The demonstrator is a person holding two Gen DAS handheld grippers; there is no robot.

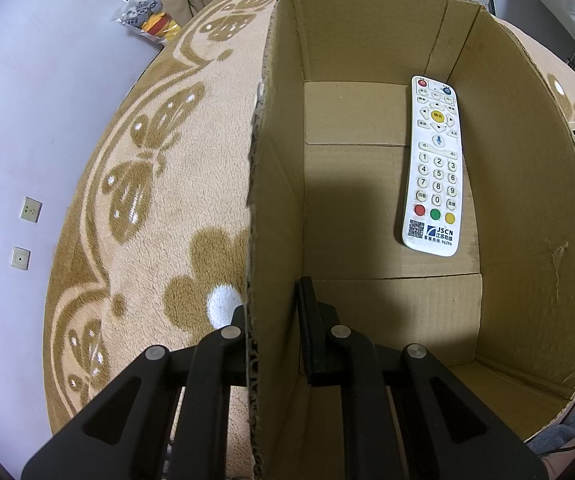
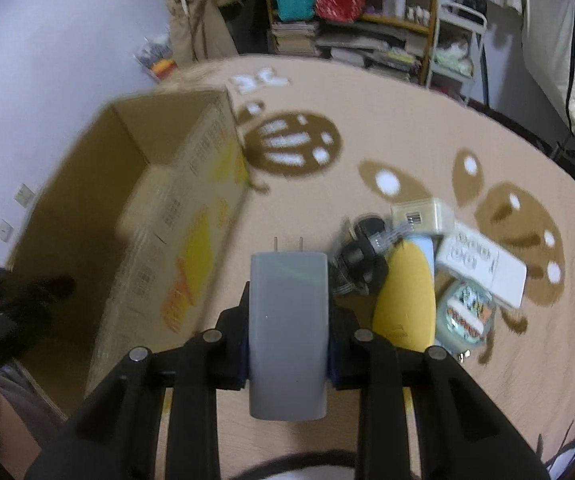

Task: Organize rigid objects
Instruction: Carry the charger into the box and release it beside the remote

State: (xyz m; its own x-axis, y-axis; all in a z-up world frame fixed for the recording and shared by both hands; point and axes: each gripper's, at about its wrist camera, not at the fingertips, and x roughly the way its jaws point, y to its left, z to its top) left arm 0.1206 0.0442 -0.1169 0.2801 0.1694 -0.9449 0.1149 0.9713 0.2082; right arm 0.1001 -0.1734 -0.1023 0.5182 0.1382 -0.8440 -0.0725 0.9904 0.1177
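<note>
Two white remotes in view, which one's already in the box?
The white JSCN remote with red, green and yellow buttons: it lies face up on the cardboard box floor. The other white remote sits in the blanket pile outside.

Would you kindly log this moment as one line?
left gripper: shut on brown cardboard box wall | right gripper: shut on grey plug adapter

A beige fleece blanket with brown butterfly and flower patterns covers the surface that carries everything. An open cardboard box stands on it at about nine o'clock in the right wrist view. At three o'clock lies a heap of small things, touching one another: a yellow oval object, a white remote, a cream plug adapter, a black tangle of cable and a round patterned tin.
</note>
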